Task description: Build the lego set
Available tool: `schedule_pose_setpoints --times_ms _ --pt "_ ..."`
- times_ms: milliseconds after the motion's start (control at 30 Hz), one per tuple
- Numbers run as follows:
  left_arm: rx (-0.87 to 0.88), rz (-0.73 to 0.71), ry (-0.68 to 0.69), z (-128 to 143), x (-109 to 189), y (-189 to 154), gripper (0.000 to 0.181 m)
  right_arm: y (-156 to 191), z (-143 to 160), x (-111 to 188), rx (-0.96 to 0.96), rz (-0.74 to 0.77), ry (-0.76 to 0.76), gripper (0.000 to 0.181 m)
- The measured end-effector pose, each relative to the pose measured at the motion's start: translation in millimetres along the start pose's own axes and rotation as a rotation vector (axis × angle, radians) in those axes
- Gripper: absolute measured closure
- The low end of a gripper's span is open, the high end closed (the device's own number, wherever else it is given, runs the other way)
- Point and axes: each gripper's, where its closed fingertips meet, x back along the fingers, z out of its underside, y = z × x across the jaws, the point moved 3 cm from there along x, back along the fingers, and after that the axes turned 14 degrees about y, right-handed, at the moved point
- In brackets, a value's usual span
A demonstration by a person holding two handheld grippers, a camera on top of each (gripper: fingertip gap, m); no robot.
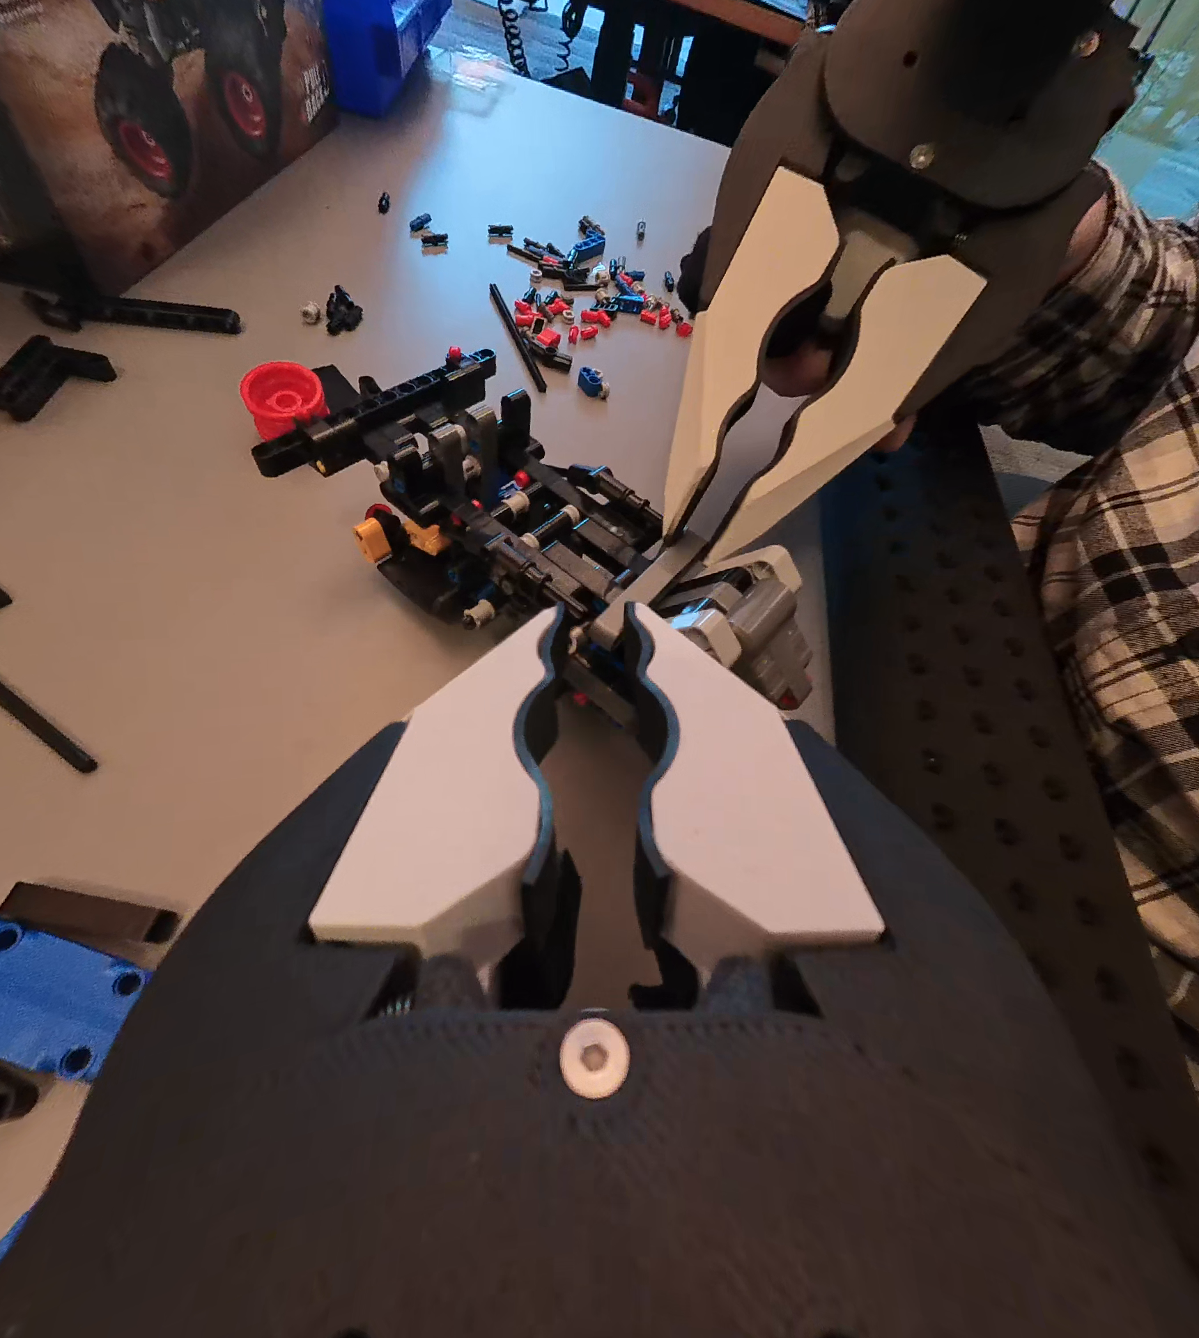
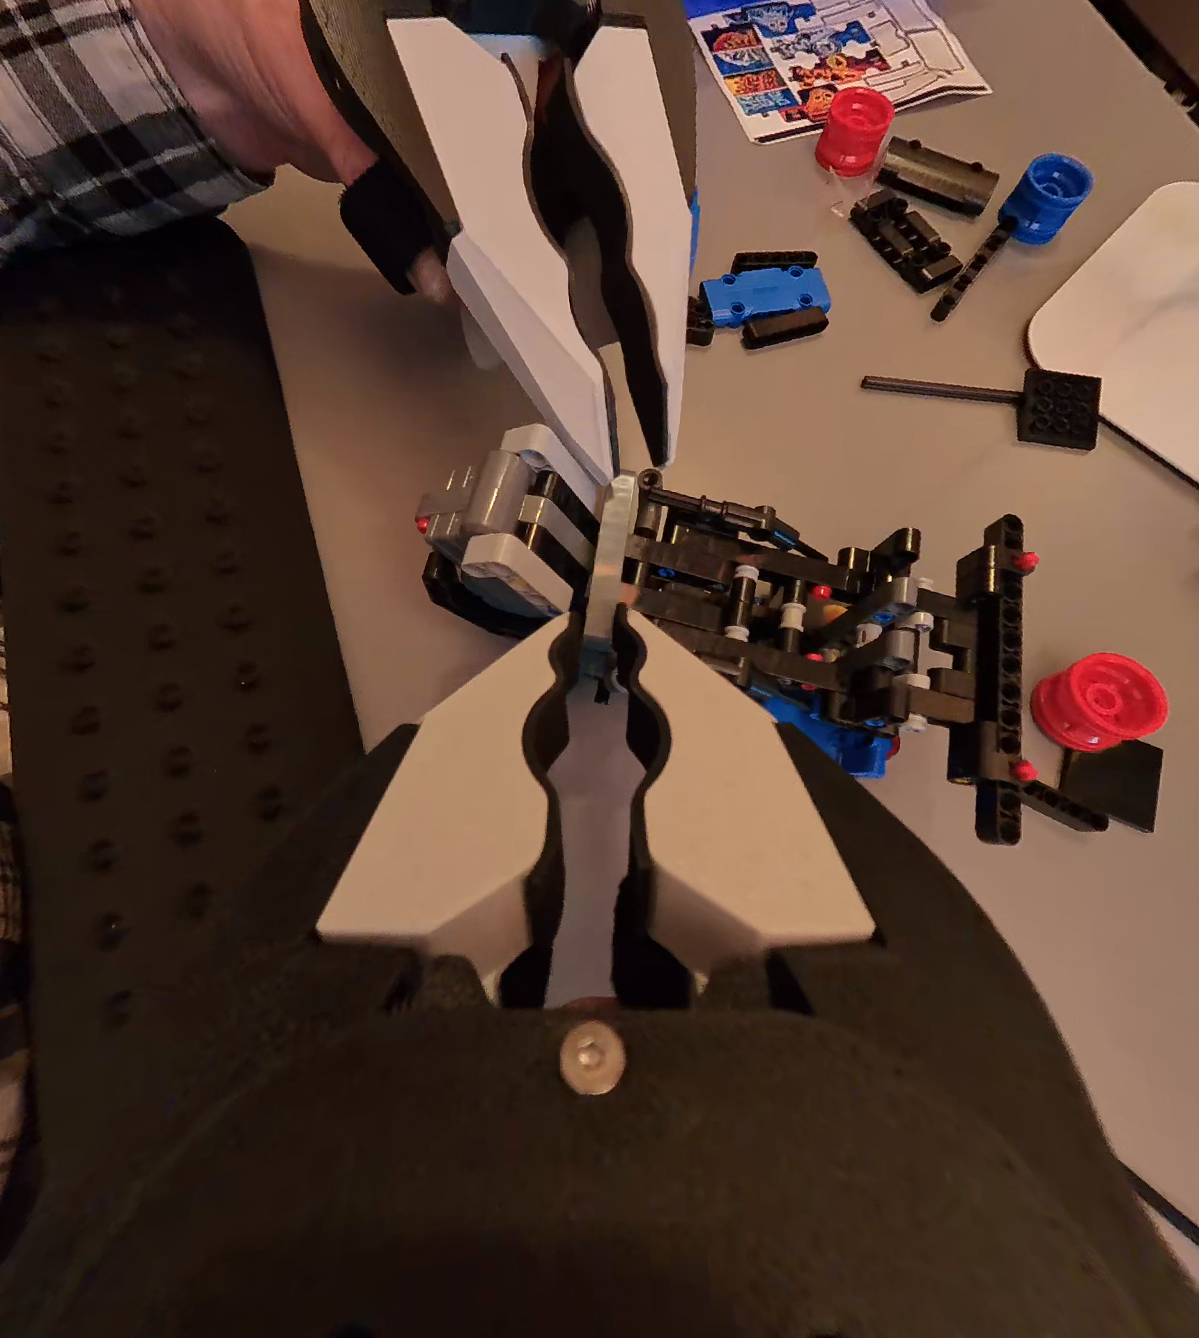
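Both grippers pinch one flat light-grey lego beam point(image 2: 607, 557): right gripper point(image 2: 600, 637) at the near end, left gripper point(image 1: 592, 626) at the far end, over the black lego chassis point(image 1: 509, 536) on the grey desk point(image 1: 147, 651). Risk: uneven pressing could skew the beam or slide the chassis.

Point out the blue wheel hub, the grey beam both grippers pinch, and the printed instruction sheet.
blue wheel hub point(image 2: 1049, 195), right wrist view, ribbed side.
grey beam point(image 2: 608, 550), right wrist view, mid-length.
printed instruction sheet point(image 2: 835, 51), right wrist view, centre.
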Motion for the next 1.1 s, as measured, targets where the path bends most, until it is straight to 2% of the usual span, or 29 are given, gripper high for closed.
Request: schedule_pose_setpoints --times_ms 233,500,833,1100 --pt "-0.025 -0.014 0.022 2 -1 -1 0.171 -1 0 -1 -0.01 -0.002 -0.008 0.174" --pt "-0.047 -0.034 0.038 3 -4 -1 0.172 -6 6 6 -0.034 0.028 -0.032 0.155" --pt "-0.102 -0.054 0.052 2 -7 -4 0.179 -7 5 9 0.002 0.059 -0.065 0.16" --pt "-0.216 -0.079 0.082 -4 -9 -10 0.181 -16 -11 12 0.056 0.057 -0.077 0.157"
